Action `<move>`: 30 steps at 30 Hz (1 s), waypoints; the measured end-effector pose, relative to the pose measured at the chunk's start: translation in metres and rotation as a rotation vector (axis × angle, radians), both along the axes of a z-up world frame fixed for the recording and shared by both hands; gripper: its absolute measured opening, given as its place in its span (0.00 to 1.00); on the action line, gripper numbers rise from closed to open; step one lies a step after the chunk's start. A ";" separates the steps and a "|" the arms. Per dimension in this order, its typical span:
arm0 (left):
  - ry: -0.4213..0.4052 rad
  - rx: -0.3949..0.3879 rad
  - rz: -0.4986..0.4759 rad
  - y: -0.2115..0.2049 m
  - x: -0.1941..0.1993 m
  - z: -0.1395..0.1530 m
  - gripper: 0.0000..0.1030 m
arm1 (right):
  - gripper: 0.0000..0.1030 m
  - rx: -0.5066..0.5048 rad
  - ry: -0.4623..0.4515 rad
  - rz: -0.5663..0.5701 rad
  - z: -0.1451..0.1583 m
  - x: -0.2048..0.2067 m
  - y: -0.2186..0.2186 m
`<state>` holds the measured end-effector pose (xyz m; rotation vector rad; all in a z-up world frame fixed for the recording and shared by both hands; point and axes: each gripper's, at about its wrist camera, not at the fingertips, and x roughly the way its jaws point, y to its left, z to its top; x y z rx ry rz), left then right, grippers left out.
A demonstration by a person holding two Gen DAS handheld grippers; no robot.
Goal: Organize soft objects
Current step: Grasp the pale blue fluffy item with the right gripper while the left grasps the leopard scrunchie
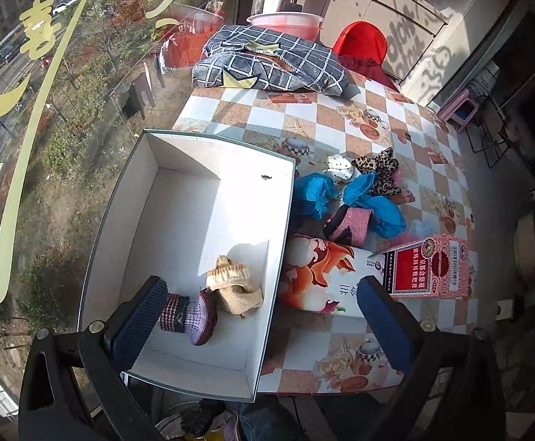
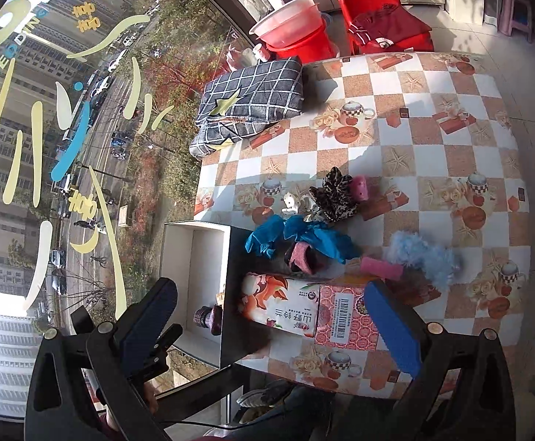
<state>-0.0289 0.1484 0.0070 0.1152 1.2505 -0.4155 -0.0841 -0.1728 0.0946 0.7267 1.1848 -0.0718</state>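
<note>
A white open box (image 1: 149, 220) sits at the table's left edge and holds a purple knitted sock (image 1: 190, 316) and a beige sock (image 1: 236, 286). My left gripper (image 1: 263, 316) is open above the box's near end, empty. To the right of the box lies a pile: blue cloths (image 1: 374, 198), a leopard scrunchie (image 1: 381, 172), a white dotted piece (image 1: 341, 169), a pink-and-black sock (image 1: 352, 224). In the right wrist view my right gripper (image 2: 267, 316) is open and empty above the tissue pack (image 2: 282, 305). The pile (image 2: 304, 235), a fluffy light-blue item (image 2: 425, 253) and a pink roll (image 2: 381, 268) lie beyond it.
A flowered tissue pack (image 1: 318, 275) and a red medicine carton (image 1: 429, 268) lie at the table's near edge. A checked grey cushion (image 1: 267, 62) lies at the far end. A red chair (image 2: 381, 18) and red basins (image 2: 296, 33) stand behind the table. A glass window runs along the left.
</note>
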 end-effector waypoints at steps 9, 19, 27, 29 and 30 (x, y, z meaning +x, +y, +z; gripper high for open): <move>0.030 0.134 -0.255 -0.130 0.040 -0.013 1.00 | 1.00 0.071 0.291 -0.299 -0.118 -0.081 -0.117; 0.079 0.364 -0.526 -0.293 0.087 -0.099 1.00 | 1.00 0.101 0.394 -0.235 -0.212 -0.069 -0.126; 0.174 0.501 -0.554 -0.324 0.094 -0.168 0.99 | 1.00 0.047 0.410 -0.115 -0.263 -0.009 -0.112; 0.182 0.529 -0.549 -0.326 0.097 -0.179 0.94 | 1.00 -0.002 0.451 -0.066 -0.280 -0.001 -0.107; 0.186 0.540 -0.547 -0.327 0.098 -0.183 0.92 | 1.00 -0.035 0.470 -0.046 -0.286 0.000 -0.105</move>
